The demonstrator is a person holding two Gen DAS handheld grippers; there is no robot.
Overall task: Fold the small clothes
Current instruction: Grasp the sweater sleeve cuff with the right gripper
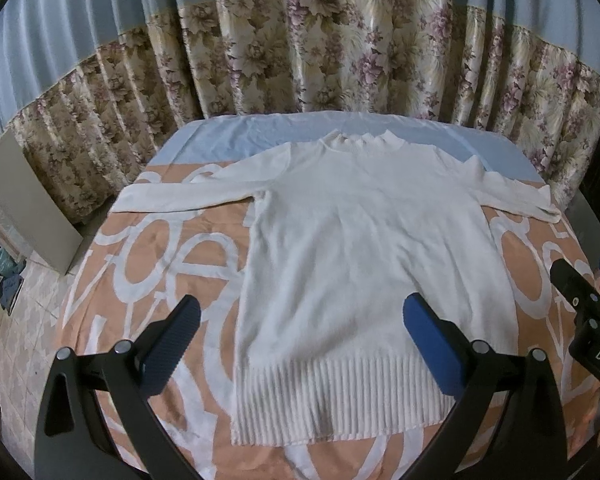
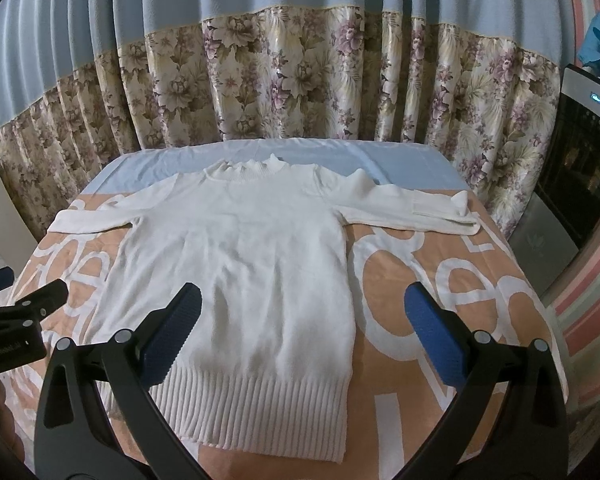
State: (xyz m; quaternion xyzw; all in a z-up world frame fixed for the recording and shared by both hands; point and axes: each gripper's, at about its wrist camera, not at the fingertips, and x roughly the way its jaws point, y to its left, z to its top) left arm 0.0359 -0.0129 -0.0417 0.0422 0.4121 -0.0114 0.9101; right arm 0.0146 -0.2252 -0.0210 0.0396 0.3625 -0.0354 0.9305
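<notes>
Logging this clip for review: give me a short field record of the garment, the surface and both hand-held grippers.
garment: white sweater, spread flat, unfolded
sleeves: both stretched out sideways
collar: at the far end, near the floral curtain
hem: ribbed, nearest the cameras
surface: orange and white patterned cloth
left hand-held gripper: open, above the hem, holding nothing
right hand-held gripper: open, above the sweater's lower right side, holding nothing
fold progress: not begun

one white sweater [image 1: 364, 264] – two sleeves – two hand-held grippers [image 1: 300, 344]
</notes>
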